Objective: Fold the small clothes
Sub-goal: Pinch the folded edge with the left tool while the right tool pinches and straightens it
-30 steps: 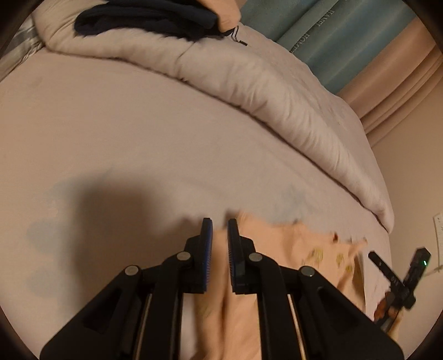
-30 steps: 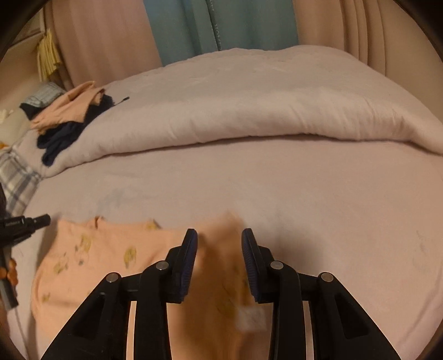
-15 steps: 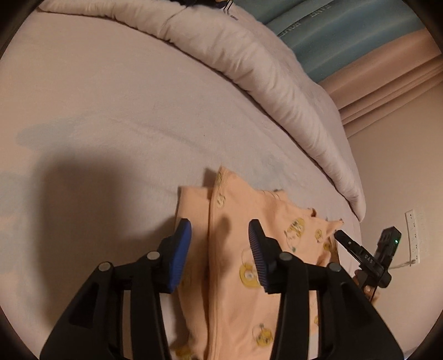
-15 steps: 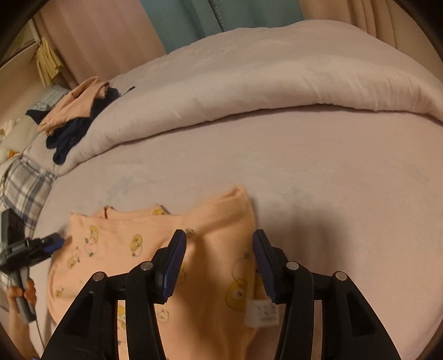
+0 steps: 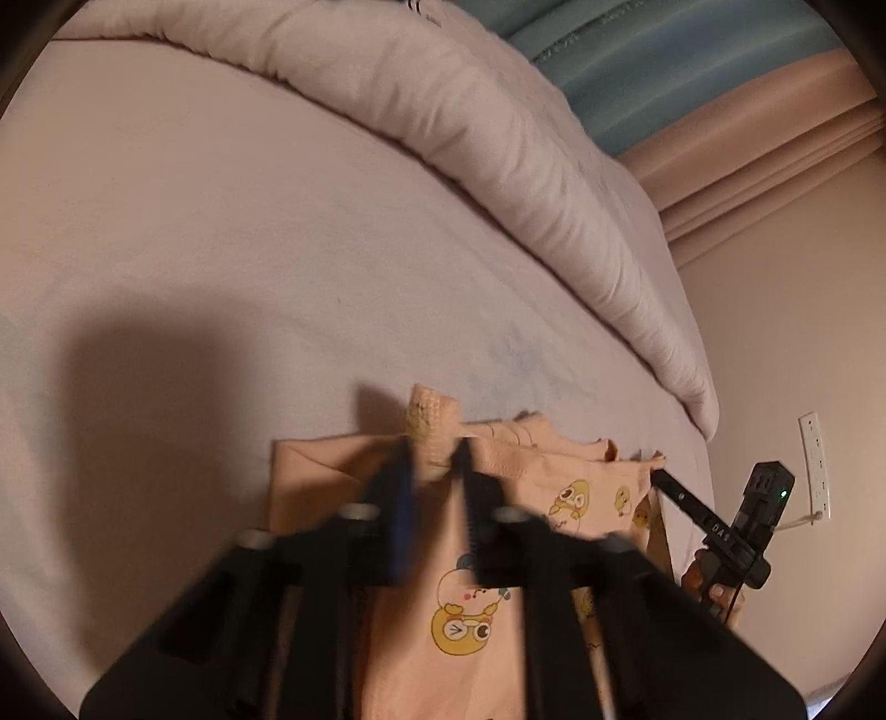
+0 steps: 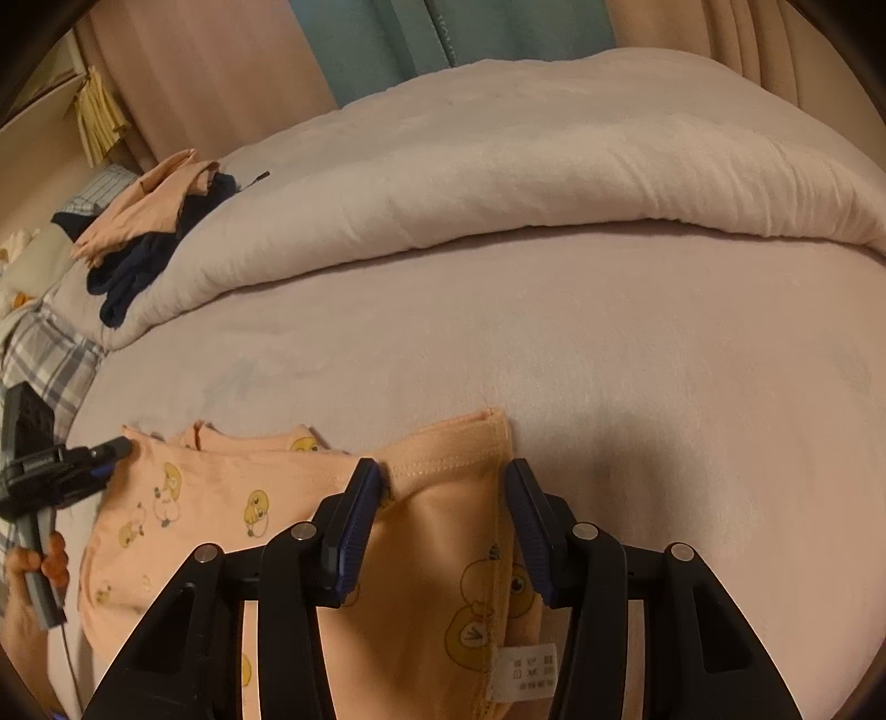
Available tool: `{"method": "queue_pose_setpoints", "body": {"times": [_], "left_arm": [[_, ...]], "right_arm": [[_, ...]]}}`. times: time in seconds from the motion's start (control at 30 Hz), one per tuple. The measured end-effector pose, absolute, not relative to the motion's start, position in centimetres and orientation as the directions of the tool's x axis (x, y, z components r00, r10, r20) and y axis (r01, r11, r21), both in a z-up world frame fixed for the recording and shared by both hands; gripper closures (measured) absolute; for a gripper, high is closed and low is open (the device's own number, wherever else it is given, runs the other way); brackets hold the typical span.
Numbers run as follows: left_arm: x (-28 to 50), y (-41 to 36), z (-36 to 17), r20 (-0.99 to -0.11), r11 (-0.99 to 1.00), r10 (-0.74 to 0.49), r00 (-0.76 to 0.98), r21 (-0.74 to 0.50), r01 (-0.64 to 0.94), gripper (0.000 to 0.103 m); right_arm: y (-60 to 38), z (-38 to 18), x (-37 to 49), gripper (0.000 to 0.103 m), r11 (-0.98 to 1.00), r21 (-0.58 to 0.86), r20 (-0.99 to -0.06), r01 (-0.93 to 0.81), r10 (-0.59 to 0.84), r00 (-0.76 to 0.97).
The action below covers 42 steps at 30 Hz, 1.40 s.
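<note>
Peach shirt (image 6: pixel 421 559) printed with yellow ducks; pale lilac bed sheet (image 6: pixel 637 354); navy garment (image 6: pixel 138 271) at ten o'clock; teal curtain (image 6: pixel 443 39) at twelve; blue-grey plaid cloth (image 6: pixel 44 354) at nine.

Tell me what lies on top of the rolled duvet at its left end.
On the duvet lies a small heap: a peach garment over a dark navy one. Whatever lies deeper in the heap is covered. Plaid fabric shows beside it.

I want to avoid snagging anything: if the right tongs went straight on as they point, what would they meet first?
Probably the peach garment's folded sleeve lying between the open right tongs, then the bedsheet; depth is unclear.
</note>
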<state>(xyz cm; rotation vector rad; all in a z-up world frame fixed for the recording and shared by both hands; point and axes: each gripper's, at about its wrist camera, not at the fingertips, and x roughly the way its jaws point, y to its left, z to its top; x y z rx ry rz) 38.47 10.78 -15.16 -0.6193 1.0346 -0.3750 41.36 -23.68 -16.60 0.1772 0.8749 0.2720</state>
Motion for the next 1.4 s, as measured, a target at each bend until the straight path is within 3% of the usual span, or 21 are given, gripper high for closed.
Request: {"method": "queue_pose_setpoints", "body": {"times": [0.03, 0.1, 0.2, 0.37, 0.43, 0.53, 0.63, 0.83, 0.93, 1.03, 1.07, 1.17, 1.4], "left_arm": [[38.4, 10.5, -15.3, -0.696, 0.788, -0.547, 0.466, -0.616, 0.005, 0.098], [37.6, 10.4, -14.8, -0.721, 0.833, -0.471, 0.508, -0.553, -0.012, 0.099], [36.5, 11.0, -13.0, -0.714, 0.881, -0.349, 0.607, -0.471, -0.048, 0.099], [36.9, 11.6, -10.7, -0.710, 0.930, -0.200, 0.675, -0.355, -0.098, 0.097], [37.5, 11.5, -11.3, -0.742, 0.938, -0.179, 0.646, -0.327, -0.117, 0.095], [37.6, 11.6, -13.3, -0.809, 0.934, -0.223, 0.544, -0.337, -0.117, 0.094], [36.0, 12.4, -13.8, -0.821, 0.945, -0.219, 0.528, -0.313, -0.095, 0.086], [30.4, 14.3, -12.8, -0.763, 0.914, -0.318, 0.563, -0.405, -0.033, 0.081], [27.2, 13.2, -12.2, -0.706, 0.869, -0.436, 0.558, -0.492, 0.057, 0.081], [25.2, 11.1, -12.2, -0.679, 0.838, -0.518, 0.521, -0.524, 0.151, 0.081], [25.0, 10.3, -12.5, -0.687, 0.837, -0.529, 0.499, -0.519, 0.174, 0.081], [24.2, 8.9, -13.9, -0.732, 0.859, -0.507, 0.455, -0.475, 0.193, 0.081], [24.3, 9.5, -15.2, -0.762, 0.862, -0.503, 0.409, -0.478, 0.169, 0.082]], "right_arm": [[-23.5, -16.6, 41.4, 0.056, 0.952, 0.259, -0.733, -0.164, 0.305, 0.609], [-23.3, -16.7, 41.4, 0.073, 0.957, 0.235, -0.737, -0.168, 0.288, 0.611], [-23.2, -16.5, 41.4, 0.082, 0.960, 0.223, -0.732, -0.168, 0.279, 0.621], [-23.5, -15.5, 41.7, 0.082, 0.975, 0.199, -0.716, -0.097, 0.212, 0.665], [-24.2, -15.9, 42.6, 0.071, 0.977, 0.209, -0.754, -0.033, 0.183, 0.631], [-25.2, -15.7, 42.0, 0.068, 0.972, 0.235, -0.748, 0.007, 0.176, 0.640], [-25.1, -14.9, 39.9, 0.068, 0.972, 0.226, -0.726, -0.062, 0.210, 0.655], [-25.8, -15.8, 39.0, 0.068, 0.960, 0.253, -0.750, -0.120, 0.272, 0.603], [-25.6, -16.5, 39.3, 0.068, 0.944, 0.306, -0.752, -0.124, 0.319, 0.576], [-23.9, -17.4, 39.3, 0.068, 0.965, 0.223, -0.794, -0.136, 0.261, 0.549], [-23.5, -17.6, 39.3, 0.071, 0.971, 0.197, -0.802, -0.134, 0.238, 0.547], [-22.7, -16.9, 38.8, 0.096, 0.976, 0.144, -0.798, -0.161, 0.211, 0.564], [-22.7, -16.6, 38.8, 0.099, 0.997, -0.021, -0.807, -0.070, 0.024, 0.590]]}}
